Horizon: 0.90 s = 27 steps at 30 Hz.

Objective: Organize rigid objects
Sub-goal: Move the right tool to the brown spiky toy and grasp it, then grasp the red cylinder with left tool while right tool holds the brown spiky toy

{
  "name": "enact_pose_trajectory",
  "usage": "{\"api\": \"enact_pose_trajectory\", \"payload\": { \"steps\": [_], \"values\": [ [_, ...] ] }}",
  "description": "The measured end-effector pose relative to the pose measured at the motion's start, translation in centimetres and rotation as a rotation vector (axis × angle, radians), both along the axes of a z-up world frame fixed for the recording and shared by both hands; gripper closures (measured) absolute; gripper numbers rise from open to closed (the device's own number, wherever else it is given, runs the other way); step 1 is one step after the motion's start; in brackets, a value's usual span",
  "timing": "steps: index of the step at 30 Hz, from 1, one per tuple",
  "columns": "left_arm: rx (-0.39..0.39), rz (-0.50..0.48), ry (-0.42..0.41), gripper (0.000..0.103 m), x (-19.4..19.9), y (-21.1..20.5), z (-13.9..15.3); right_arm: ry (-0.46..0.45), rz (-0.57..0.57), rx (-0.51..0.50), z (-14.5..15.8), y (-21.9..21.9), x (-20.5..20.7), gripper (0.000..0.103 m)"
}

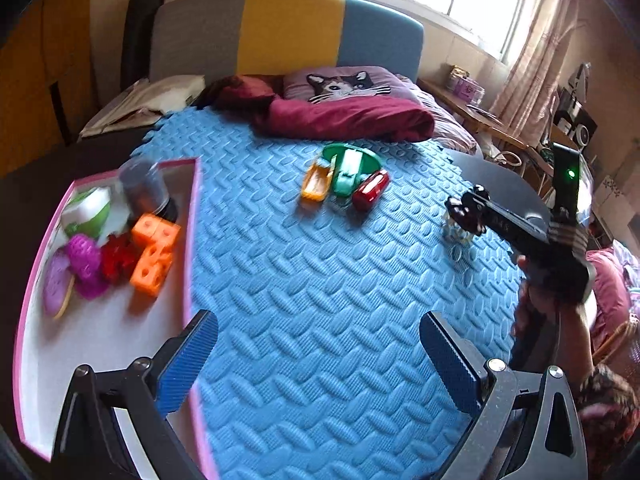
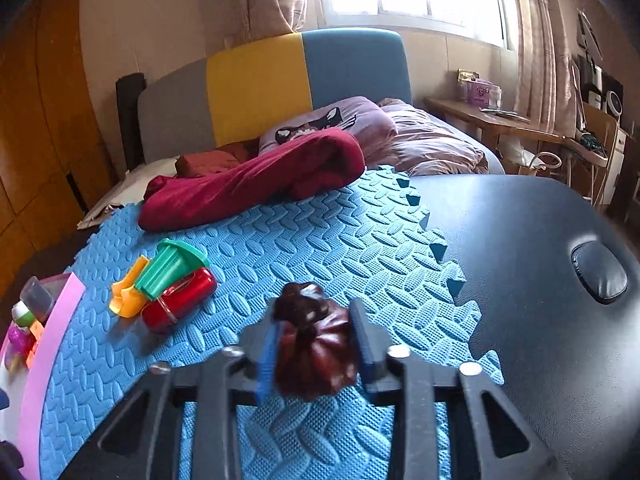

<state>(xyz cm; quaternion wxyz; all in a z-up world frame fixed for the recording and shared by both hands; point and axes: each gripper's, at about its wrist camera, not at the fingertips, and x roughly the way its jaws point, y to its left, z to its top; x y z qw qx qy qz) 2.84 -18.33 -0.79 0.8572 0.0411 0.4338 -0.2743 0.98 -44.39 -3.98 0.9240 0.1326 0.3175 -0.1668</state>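
Observation:
My right gripper (image 2: 314, 338) is shut on a glossy dark brown toy (image 2: 314, 344) and holds it just above the blue foam mat (image 2: 304, 240); it shows in the left wrist view (image 1: 466, 212) at the mat's right edge. My left gripper (image 1: 318, 350) is open and empty, low over the mat beside the pink-rimmed box (image 1: 188, 240). The box holds orange cubes (image 1: 154, 254), a red piece, a purple piece, a green-white ball (image 1: 90, 210) and a clear cup (image 1: 142, 188). An orange toy (image 1: 316, 180), a green toy (image 1: 346, 168) and a red toy (image 1: 370, 190) lie together mid-mat.
A dark red blanket (image 1: 344, 116) and a cat pillow (image 1: 340, 84) lie at the mat's far edge. A black padded surface (image 2: 540, 260) runs to the right of the mat. A wooden desk (image 2: 500, 124) with clutter stands at the far right.

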Motion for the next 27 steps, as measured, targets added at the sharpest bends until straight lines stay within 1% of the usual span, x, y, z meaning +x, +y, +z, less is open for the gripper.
{"api": "enact_pose_trajectory", "payload": {
  "steps": [2,6,9,11,16,18,20,21,24,25,26,27],
  "values": [
    [0.006,-0.016,-0.02,0.001,0.4,-1.3,0.1,0.003,-0.005,-0.012,0.0,0.2,-0.5,0.087],
    [0.035,-0.057,-0.069,0.002,1.6,-4.2,0.0,-0.025,-0.012,0.048,0.0,0.0,-2.6,0.09],
    [0.037,-0.083,-0.087,0.002,2.8,-6.4,-0.1,-0.044,-0.014,0.062,-0.2,0.1,-3.8,0.09],
    [0.038,-0.104,-0.106,0.006,3.8,-8.0,0.0,-0.052,-0.018,0.064,-0.2,0.2,-4.2,0.093],
    [0.058,-0.187,-0.137,0.012,5.9,-11.9,-0.3,-0.063,-0.02,0.076,-0.2,0.0,-4.5,0.093],
    [0.098,-0.217,-0.166,0.016,6.5,-13.4,-0.8,-0.064,-0.019,0.079,-0.2,-0.1,-4.4,0.092],
    [0.138,-0.255,-0.191,0.023,7.0,-14.7,-1.3,-0.066,-0.021,0.08,-0.3,-0.1,-4.5,0.092],
    [0.154,-0.269,-0.2,0.024,7.2,-15.2,-1.5,-0.067,-0.019,0.084,-0.3,-0.1,-4.5,0.092],
    [0.186,-0.278,-0.198,0.028,8.3,-16.1,-2.4,-0.07,-0.015,0.089,-0.4,-0.2,-4.5,0.092],
    [0.188,-0.28,-0.189,0.031,8.6,-16.2,-2.7,-0.069,-0.014,0.09,-0.4,-0.2,-4.5,0.092],
    [0.191,-0.283,-0.19,0.031,8.9,-16.4,-2.9,-0.068,-0.013,0.088,-0.4,-0.2,-4.5,0.092],
    [0.199,-0.285,-0.208,0.032,9.0,-16.6,-2.9,-0.066,-0.014,0.085,-0.4,-0.1,-4.5,0.092]
  ]
}}
